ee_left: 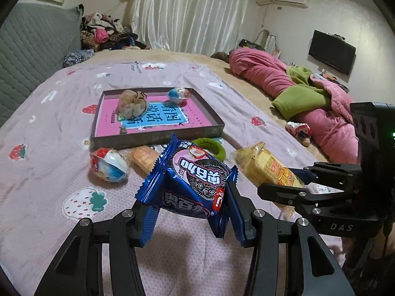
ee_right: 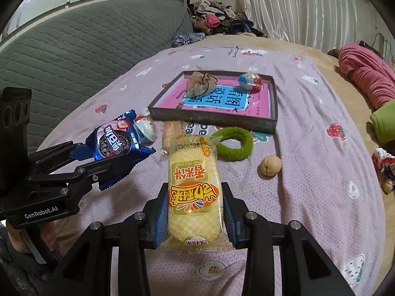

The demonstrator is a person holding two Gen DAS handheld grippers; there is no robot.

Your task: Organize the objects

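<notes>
My left gripper [ee_left: 190, 197] is shut on a blue Oreo packet [ee_left: 192, 175] and holds it above the bed; it also shows in the right wrist view [ee_right: 116, 143]. My right gripper [ee_right: 195, 204] is shut on a yellow rice-cake packet [ee_right: 193, 185], seen too in the left wrist view [ee_left: 269, 165]. Ahead lies a shallow box tray [ee_left: 158, 137] [ee_right: 214, 118] with a pink book inside, a beige pouch [ee_left: 133, 103] [ee_right: 201, 83] and a foil egg [ee_left: 179, 95] [ee_right: 250, 81].
On the pink sheet before the tray lie a second foil egg [ee_left: 109, 164] [ee_right: 147, 129], a wrapped biscuit [ee_left: 143, 157] [ee_right: 172, 130], a green hair tie [ee_right: 234, 143] and a walnut [ee_right: 270, 166]. Pink and green blankets [ee_left: 308, 93] lie right; a grey headboard [ee_right: 86, 49] left.
</notes>
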